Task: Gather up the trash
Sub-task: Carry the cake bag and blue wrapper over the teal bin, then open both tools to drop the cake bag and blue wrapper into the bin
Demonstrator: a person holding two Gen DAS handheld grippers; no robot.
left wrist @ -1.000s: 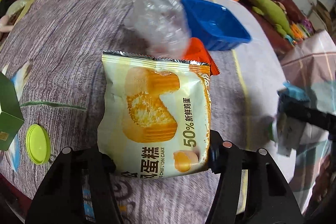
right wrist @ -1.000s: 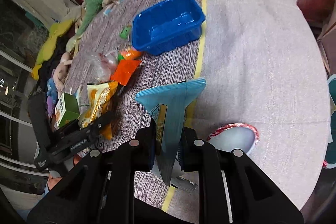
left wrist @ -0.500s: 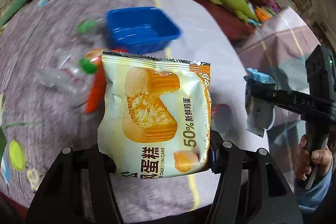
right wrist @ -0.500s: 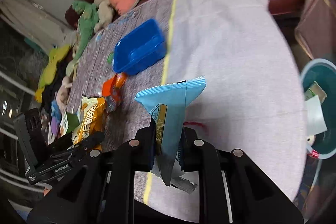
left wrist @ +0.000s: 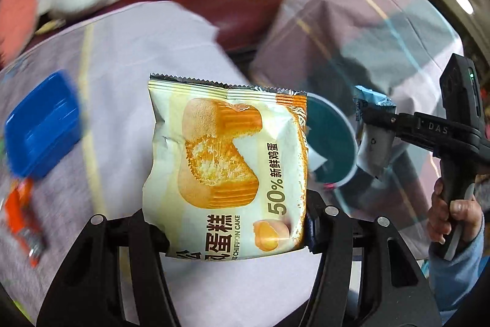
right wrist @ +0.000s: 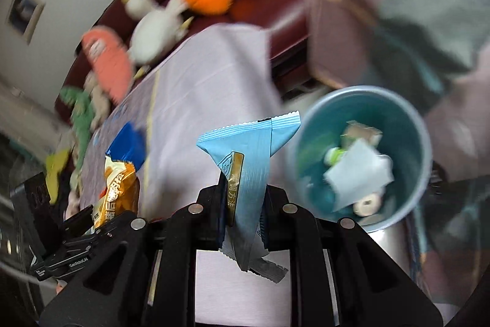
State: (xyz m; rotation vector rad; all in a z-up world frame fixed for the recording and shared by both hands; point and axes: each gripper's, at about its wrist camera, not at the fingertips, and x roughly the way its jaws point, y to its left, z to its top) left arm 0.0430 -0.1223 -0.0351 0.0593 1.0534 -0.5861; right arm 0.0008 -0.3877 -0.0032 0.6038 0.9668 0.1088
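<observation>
The chiffon cake packet [left wrist: 226,173] is clamped in the left hand-held gripper [left wrist: 228,222], the blue wrapper [right wrist: 248,161] pinched in the right hand-held gripper [right wrist: 242,213]; both are best released squarely over the teal bin [right wrist: 410,124] at three o'clock.

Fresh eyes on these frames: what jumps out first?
The cake packet, clamped upright in the left gripper, fills the middle of the left view. In the right view the right gripper pinches a blue wrapper. To its right, past the table edge, sits a teal bin already holding trash.
</observation>
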